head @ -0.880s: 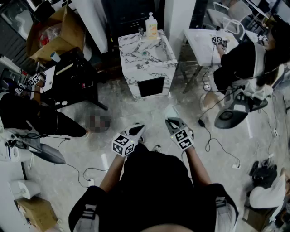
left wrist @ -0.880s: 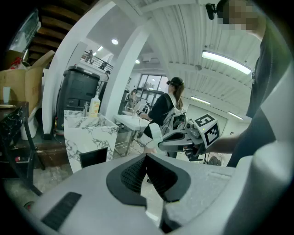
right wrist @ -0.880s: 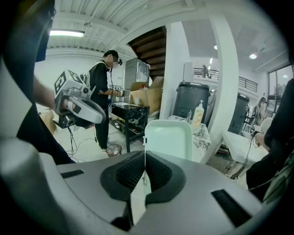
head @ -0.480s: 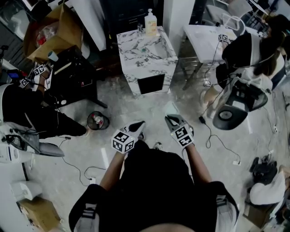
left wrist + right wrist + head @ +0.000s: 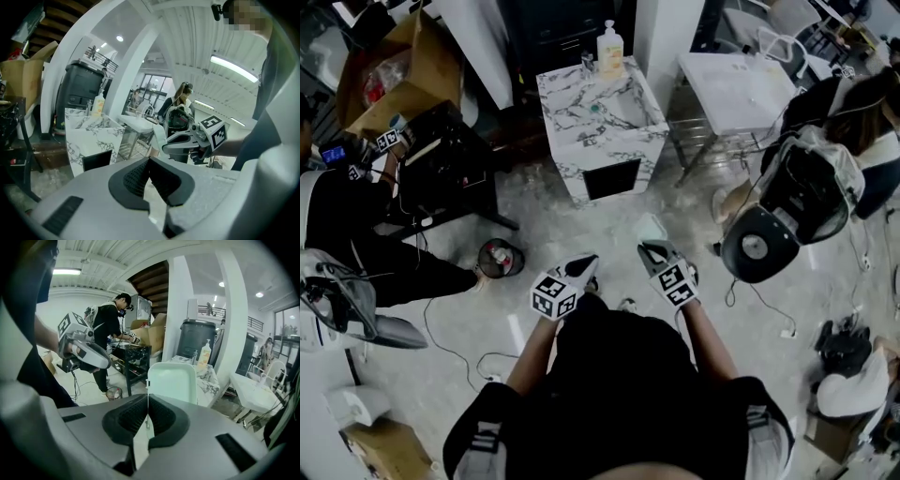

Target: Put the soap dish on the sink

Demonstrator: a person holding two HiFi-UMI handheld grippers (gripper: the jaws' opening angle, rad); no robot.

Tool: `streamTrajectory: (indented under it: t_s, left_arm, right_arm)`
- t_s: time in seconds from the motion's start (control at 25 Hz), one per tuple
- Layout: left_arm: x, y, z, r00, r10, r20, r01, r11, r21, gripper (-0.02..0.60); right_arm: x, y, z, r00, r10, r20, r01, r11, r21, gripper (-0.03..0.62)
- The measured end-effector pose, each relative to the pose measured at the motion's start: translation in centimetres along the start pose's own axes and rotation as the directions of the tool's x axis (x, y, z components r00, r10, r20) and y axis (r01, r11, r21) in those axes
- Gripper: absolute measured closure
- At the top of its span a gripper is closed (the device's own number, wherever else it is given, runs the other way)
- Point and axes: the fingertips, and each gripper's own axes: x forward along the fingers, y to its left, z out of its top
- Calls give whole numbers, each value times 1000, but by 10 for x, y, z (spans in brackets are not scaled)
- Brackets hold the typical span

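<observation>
Two grippers are held well short of the sink [image 5: 567,112]. The right gripper [image 5: 147,401] pinches the near rim of the pale soap dish [image 5: 172,380], which stands upright. The left gripper [image 5: 149,161] is closed on nothing. The dish looks light, stiff and smooth (probably plastic), so it may swivel in this edge pinch.
</observation>
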Motion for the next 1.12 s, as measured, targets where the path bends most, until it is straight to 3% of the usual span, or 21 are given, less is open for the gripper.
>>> streamTrajectory:
  t_s: [0.32, 1.12]
  left_arm:
    - [20, 41, 32, 999, -34, 4, 34, 999, 21, 583]
    - [49, 133, 86, 999, -39, -7, 39, 999, 26, 583]
  right_arm:
    - [25, -25, 17, 999, -20, -29, 20, 1000, 11, 595]
    - [110, -79, 57, 999, -9, -47, 9, 1000, 3, 595]
